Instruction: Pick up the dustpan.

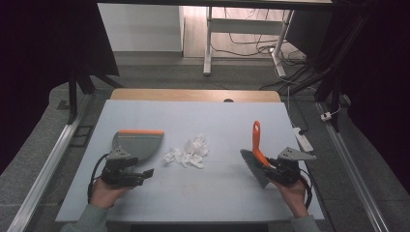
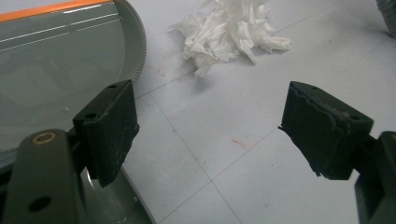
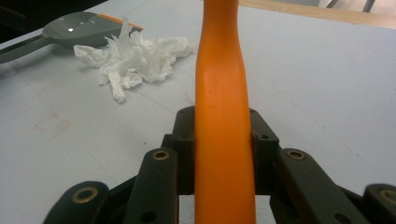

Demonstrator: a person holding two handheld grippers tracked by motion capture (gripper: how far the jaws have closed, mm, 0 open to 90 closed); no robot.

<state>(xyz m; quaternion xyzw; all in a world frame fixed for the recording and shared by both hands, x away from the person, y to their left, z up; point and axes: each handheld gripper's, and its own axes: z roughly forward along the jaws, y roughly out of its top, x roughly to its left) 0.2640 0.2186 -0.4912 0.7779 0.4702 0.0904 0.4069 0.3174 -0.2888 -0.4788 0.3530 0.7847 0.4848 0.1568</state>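
Between dustpan (image 1: 138, 143) and brush (image 1: 256, 157), crumpled tissue (image 1: 189, 152).

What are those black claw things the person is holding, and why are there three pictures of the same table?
Those claws are hand-held grippers: a person squeezes one in each hand instead of using fingers. The big picture looks down from above the table. The other two come from little cameras riding on each gripper, looking along its black jaws.

On the table lie a grey dustpan with an orange edge and a pile of crumpled white paper.

The right gripper is shut on the orange handle of a small brush, whose grey bristles show from above. The left gripper is open and holds nothing, with one jaw right beside the dustpan. It looks like sweeping time, though I can't be sure.
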